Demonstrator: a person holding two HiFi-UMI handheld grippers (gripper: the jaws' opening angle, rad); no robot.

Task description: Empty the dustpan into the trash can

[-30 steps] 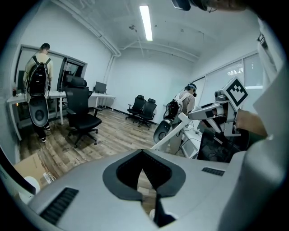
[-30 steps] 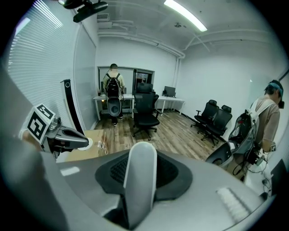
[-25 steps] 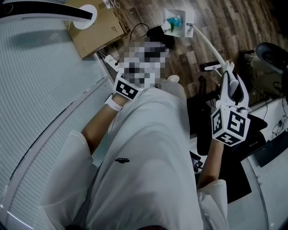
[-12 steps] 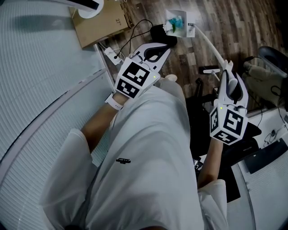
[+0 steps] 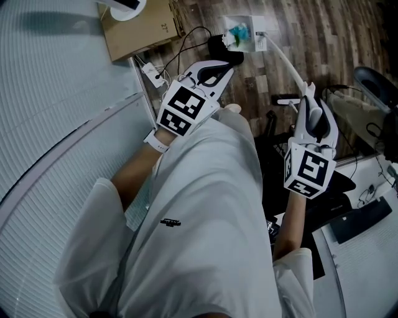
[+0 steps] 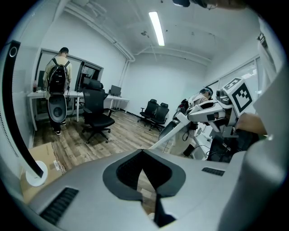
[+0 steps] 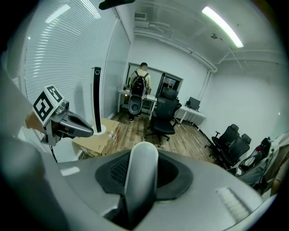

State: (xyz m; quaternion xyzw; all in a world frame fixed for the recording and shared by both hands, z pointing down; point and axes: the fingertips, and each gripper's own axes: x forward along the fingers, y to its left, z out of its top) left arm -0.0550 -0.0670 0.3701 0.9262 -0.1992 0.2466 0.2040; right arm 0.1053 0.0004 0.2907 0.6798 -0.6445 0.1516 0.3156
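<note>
A white dustpan (image 5: 244, 31) with teal scraps in it rests low over the wooden floor at the top of the head view. Its long white handle (image 5: 285, 59) curves back to my right gripper (image 5: 309, 94), which is shut on it. In the right gripper view the handle (image 7: 141, 169) stands upright between the dark pads. My left gripper (image 5: 225, 62) hovers left of the dustpan, shut and holding nothing. Its tips meet in the left gripper view (image 6: 143, 153), where the right gripper (image 6: 212, 110) and handle (image 6: 168, 134) also show. No trash can is visible.
A cardboard box (image 5: 140, 25) and a white lamp base (image 5: 123, 6) sit at the top left, with a power strip and cables (image 5: 152, 76) beside them. Black chair bases and cords (image 5: 280, 133) crowd the floor under my right gripper. A person with a backpack (image 7: 137, 90) stands at a far desk.
My right gripper has rolled a little and drifted slightly left with the handle. The left gripper stays about where it was.
</note>
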